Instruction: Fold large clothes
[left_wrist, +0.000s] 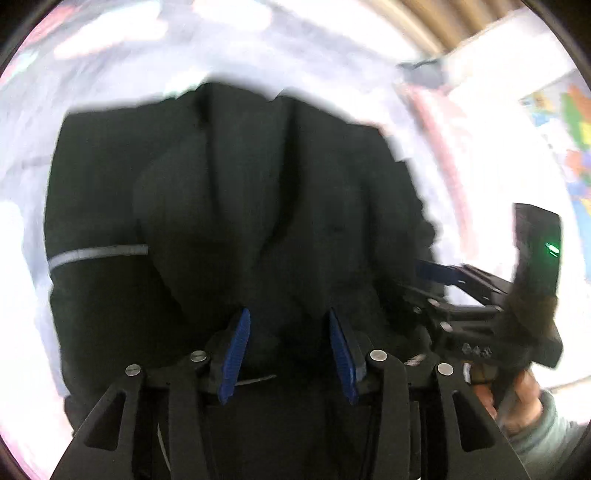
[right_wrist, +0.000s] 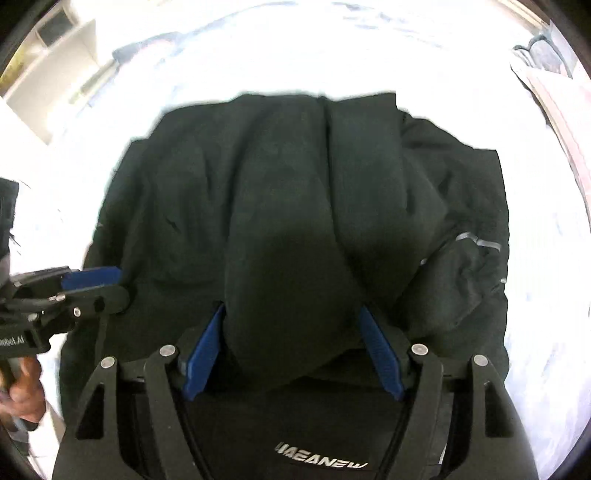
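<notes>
Between the blue ribbed pads of the right gripper (right_wrist: 291, 314) we see a thick rounded fold of the black garment (right_wrist: 295, 206); jaws stand wide, fabric fills the gap and meets both pads, but we cannot tell if they press it. In the left wrist view the left gripper (left_wrist: 288, 325) has jaws apart, dark cloth under and between them, no pinch visible. Garment is matte black, soft, heavily creased, with a thin grey reflective stripe (left_wrist: 98, 254) on one sleeve and white lettering near the hem. It lies bunched on a white bedsheet (right_wrist: 295, 55), both grippers pointing steeply down at it. Each gripper shows at the other view's edge, held by a hand (left_wrist: 517, 398) in a grey sleeve. Farther off: a white shelf (right_wrist: 55, 51), a colourful map (left_wrist: 569, 122), blurred.
</notes>
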